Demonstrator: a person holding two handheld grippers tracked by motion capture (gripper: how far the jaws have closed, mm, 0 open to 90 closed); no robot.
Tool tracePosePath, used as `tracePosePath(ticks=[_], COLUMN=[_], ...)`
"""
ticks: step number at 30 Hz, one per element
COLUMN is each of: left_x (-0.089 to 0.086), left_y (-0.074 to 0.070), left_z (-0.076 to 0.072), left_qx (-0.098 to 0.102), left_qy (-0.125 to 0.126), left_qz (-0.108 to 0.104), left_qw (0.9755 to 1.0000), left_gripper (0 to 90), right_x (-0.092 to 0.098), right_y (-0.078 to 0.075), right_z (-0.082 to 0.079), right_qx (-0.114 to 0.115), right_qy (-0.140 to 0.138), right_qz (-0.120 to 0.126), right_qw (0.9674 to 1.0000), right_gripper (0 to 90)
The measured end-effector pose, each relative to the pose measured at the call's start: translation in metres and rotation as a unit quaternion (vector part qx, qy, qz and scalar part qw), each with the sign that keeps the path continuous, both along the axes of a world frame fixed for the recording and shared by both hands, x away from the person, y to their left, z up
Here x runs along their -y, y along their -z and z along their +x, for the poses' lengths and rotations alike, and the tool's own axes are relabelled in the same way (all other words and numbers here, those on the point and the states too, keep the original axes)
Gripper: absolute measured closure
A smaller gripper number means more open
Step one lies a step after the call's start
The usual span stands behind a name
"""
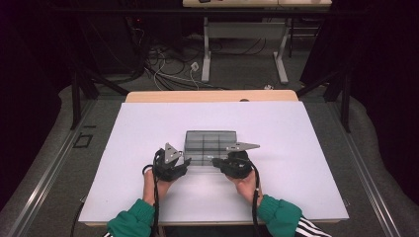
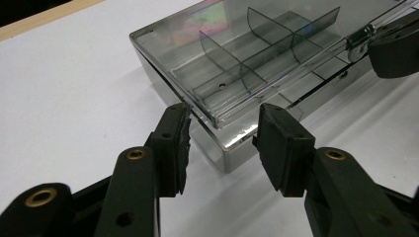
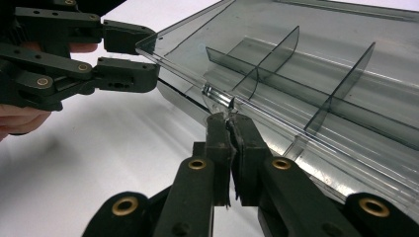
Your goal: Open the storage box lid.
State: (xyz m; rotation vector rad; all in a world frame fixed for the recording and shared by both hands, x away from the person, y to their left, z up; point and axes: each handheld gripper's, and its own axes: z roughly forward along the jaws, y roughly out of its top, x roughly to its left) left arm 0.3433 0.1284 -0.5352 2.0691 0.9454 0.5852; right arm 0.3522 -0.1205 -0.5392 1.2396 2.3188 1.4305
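A smoky clear plastic compartment box (image 1: 211,140) lies mid-table with its lid (image 2: 237,54) slightly raised along the near edge. Thin dividers (image 3: 276,54) show through the lid. My left gripper (image 2: 222,143) is open, its jaws standing either side of the box's near left corner, and the left pad (image 2: 179,143) touches the lid's corner. My right gripper (image 3: 228,123) is shut on the lid's small clear latch tab (image 3: 217,96) at the front edge. From above, the left gripper (image 1: 187,162) and right gripper (image 1: 215,161) sit side by side at the box's near edge.
The white tabletop (image 1: 148,128) has bare room on all sides of the box, and a wooden strip (image 1: 212,96) runs along its far edge. Beyond it are cables (image 1: 168,64) on the floor and a grey desk frame (image 1: 244,44). Black posts (image 1: 76,94) flank the table.
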Motion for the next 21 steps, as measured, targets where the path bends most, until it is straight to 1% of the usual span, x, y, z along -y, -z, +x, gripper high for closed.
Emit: tracePosePath(ticks=[1,2,3,5,7,8,11,15,17,18,21], left_x=[0.0002,0.0002,-0.0004,-0.0009,-0.0013,-0.0018,-0.0025,-0.0032,-0.0039,-0.0041,-0.0045], left_y=[0.0003,0.0009,0.0010,0.0015,0.0018,0.0015,0.0023,0.0030,0.0030,0.0031,0.0035], left_z=[0.0001,-0.0001,0.0003,0.0004,0.0005,0.0005,0.0002,-0.0003,-0.0001,-0.0002,-0.0001], left_qx=[0.001,0.000,-0.001,0.000,0.001,0.000,-0.002,0.005,0.007,0.007,0.007], left_qy=[-0.001,-0.005,-0.002,-0.004,-0.003,-0.002,-0.002,-0.001,-0.001,-0.001,0.000], left_qz=[0.000,-0.005,-0.007,-0.012,-0.015,-0.012,-0.019,-0.022,-0.026,-0.027,-0.030], left_qw=[1.0000,1.0000,1.0000,0.9999,0.9999,0.9999,0.9998,0.9997,0.9996,0.9996,0.9995], left_gripper=[56.3,56.9,56.9,57.5,57.9,58.0,58.5,59.1,59.6,59.9,60.0], right_x=[0.0001,0.0002,-0.0001,0.0001,0.0006,0.0005,0.0009,0.0016,0.0020,0.0032,0.0057], right_y=[0.0001,0.0005,0.0013,0.0007,0.0006,0.0005,0.0006,0.0002,-0.0003,-0.0012,-0.0019], right_z=[0.0000,0.0003,0.0005,0.0003,0.0006,0.0004,0.0005,0.0008,0.0000,-0.0006,-0.0019], right_qx=[0.000,0.000,0.002,0.001,0.002,0.000,0.000,0.004,0.006,0.006,0.007], right_qy=[0.000,-0.001,-0.001,-0.002,-0.002,-0.001,-0.001,-0.005,-0.005,-0.006,-0.008], right_qz=[-0.001,-0.002,0.002,0.000,-0.002,-0.001,-0.001,-0.004,-0.002,-0.009,-0.017], right_qw=[1.0000,1.0000,1.0000,1.0000,1.0000,1.0000,1.0000,1.0000,1.0000,0.9999,0.9998], right_gripper=[87.4,87.4,87.4,87.4,87.4,87.3,87.2,86.6,85.6,85.1,83.3])
